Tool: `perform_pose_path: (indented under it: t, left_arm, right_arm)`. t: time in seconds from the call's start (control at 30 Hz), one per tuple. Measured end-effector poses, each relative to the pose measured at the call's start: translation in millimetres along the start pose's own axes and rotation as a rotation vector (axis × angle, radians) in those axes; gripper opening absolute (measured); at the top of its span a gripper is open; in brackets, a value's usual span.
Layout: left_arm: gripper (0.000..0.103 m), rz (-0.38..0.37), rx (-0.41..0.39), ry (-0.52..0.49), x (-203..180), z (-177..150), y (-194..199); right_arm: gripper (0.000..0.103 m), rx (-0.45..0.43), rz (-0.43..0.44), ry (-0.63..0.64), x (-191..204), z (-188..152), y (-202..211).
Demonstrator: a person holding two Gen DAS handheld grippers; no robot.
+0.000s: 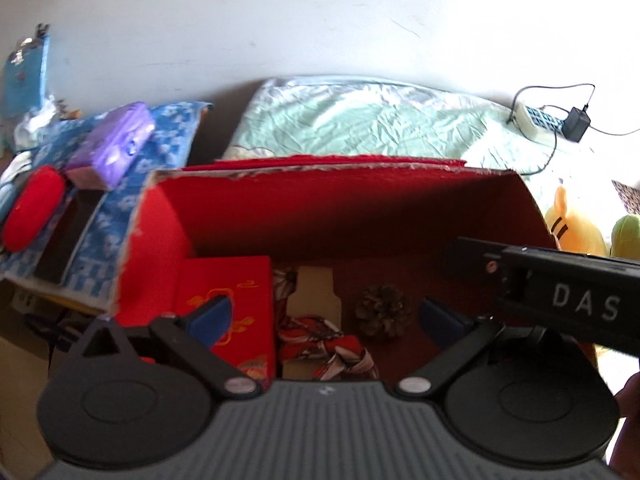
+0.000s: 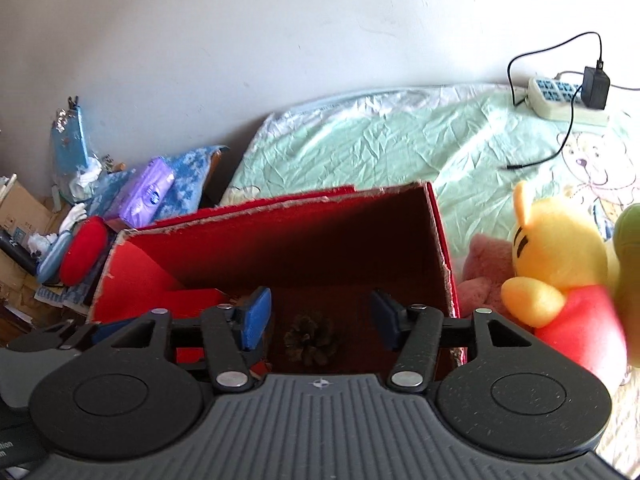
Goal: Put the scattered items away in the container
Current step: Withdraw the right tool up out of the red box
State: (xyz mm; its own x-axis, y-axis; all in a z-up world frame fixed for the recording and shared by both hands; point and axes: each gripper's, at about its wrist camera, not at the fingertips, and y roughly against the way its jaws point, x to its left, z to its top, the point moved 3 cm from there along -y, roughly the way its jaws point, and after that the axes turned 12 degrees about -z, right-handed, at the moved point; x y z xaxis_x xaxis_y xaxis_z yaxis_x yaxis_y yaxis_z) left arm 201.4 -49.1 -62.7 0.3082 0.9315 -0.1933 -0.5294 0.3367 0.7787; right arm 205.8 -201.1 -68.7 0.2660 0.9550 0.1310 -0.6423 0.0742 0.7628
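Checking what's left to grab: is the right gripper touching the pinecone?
Apart. The right wrist view shows the right gripper open, the pinecone lying ungripped between its fingers.

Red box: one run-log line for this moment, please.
left gripper: open, empty | right gripper: open, empty | red box: pine cone, red packet inside | yellow plush bear: outside

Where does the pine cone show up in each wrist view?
Left wrist: pine cone on the red box floor, lower centre, right of the patterned cloth.
Right wrist: pine cone low centre, between the open blue fingers.
Shared landmark: the red box's torn back wall.
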Motion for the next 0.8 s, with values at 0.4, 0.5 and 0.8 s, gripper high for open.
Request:
perform_pose_path:
  t: [0.4, 0.5, 0.8]
  left_arm:
    - [0.102, 0.134, -0.075, 0.023, -10, -15, 43]
    - [0.102, 0.171, -0.084, 0.024, -12, -20, 48]
    - [0.102, 0.221, -0.085, 0.037, -11, -41, 57]
  right_arm:
    - [0.067, -0.079, -0.004, 0.045, -7, -9, 37]
    - [0.07, -0.097, -0.004, 0.062, -8, -14, 45]
    - [0.071, -0.093, 0.032, 0.065, -16, -28, 60]
